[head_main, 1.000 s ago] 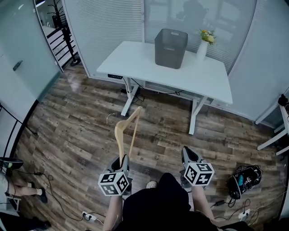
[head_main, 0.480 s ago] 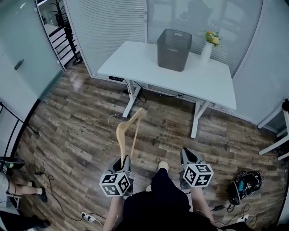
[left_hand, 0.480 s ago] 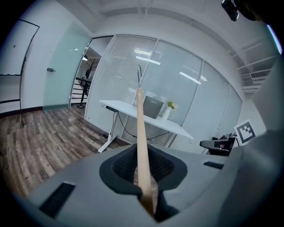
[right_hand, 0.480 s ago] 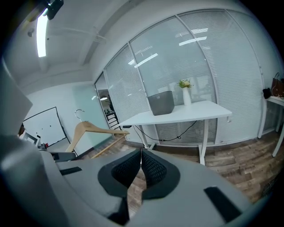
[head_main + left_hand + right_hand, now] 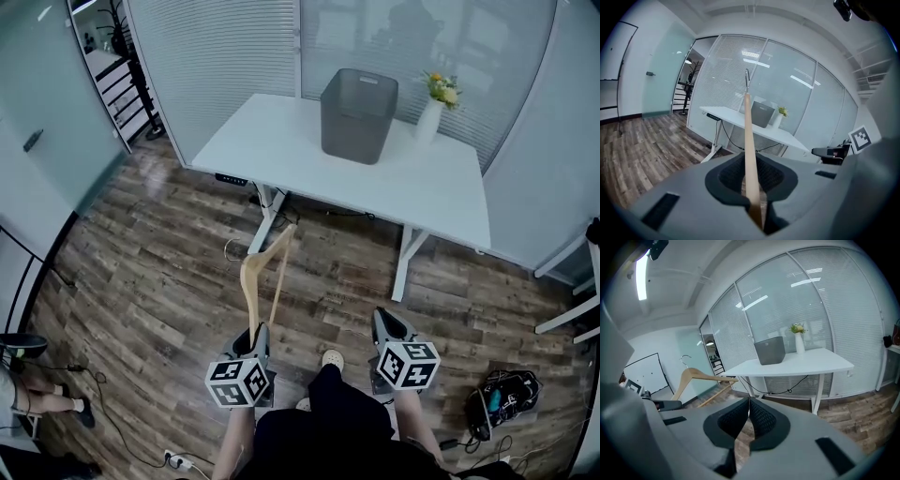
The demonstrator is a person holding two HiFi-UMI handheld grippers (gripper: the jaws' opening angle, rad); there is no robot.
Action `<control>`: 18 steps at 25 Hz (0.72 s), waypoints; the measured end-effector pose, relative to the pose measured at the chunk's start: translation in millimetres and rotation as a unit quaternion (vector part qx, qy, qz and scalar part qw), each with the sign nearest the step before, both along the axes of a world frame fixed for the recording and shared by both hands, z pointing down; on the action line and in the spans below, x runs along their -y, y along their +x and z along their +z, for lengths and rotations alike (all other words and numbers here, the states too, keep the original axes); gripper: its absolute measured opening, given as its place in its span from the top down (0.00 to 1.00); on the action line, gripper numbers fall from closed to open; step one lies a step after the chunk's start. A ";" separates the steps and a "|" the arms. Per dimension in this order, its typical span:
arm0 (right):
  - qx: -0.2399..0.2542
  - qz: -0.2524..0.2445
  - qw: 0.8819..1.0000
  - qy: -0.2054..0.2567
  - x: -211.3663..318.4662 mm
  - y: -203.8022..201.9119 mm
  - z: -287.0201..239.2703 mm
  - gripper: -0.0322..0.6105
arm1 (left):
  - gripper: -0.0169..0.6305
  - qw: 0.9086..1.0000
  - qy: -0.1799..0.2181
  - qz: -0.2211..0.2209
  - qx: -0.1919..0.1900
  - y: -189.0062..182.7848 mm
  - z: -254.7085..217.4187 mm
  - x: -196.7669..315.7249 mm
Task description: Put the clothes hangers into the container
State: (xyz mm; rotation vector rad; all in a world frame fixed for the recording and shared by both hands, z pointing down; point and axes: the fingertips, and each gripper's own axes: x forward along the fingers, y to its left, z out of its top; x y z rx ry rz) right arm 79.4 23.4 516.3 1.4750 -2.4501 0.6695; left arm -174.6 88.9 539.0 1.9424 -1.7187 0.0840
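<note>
**Left gripper clamps a wooden hanger; right gripper closed and empty**

The left gripper (image 5: 254, 336) has its jaws drawn almost together, pinching the lower end of a clothes hanger (image 5: 254, 281). In the left gripper view the wood sits squarely between the two dark pads and rises straight out of them. The right gripper (image 5: 386, 324), level with the left and just beside it on the person's right, has its jaws pressed together at the tips with nothing between them.

The hanger is pale, bare wood, with a thin metal hook (image 5: 746, 80) at its top. It stands up and forward from the left jaws. From the head view its shoulder bends away ahead of the gripper. From the left gripper's own camera it shows edge-on as a narrow strip. In the right gripper view it appears off to that gripper's left, arms spread.

The container (image 5: 357, 103), a dark grey open-topped bin, stands on a white table (image 5: 281, 141) well ahead of both grippers, far beyond the hanger's tip. A white vase of flowers (image 5: 432, 114) stands just to the bin's right. Wood-plank floor (image 5: 159, 281) lies under the grippers.
</note>
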 end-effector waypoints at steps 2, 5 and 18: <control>0.000 -0.001 1.000 -0.003 12.4 0.5 0.7 0.91 | 0.89 1.000 -0.001 0.001 0.001 1.1 -0.5 13.8; 0.000 -0.003 1.000 -0.007 31.3 4.0 3.1 0.91 | 0.89 1.000 0.001 0.001 0.003 4.6 -2.1 35.2; -0.004 -0.025 1.000 -0.009 114.7 9.5 4.9 0.91 | 0.89 1.000 -0.001 -0.022 0.009 9.3 -3.1 106.3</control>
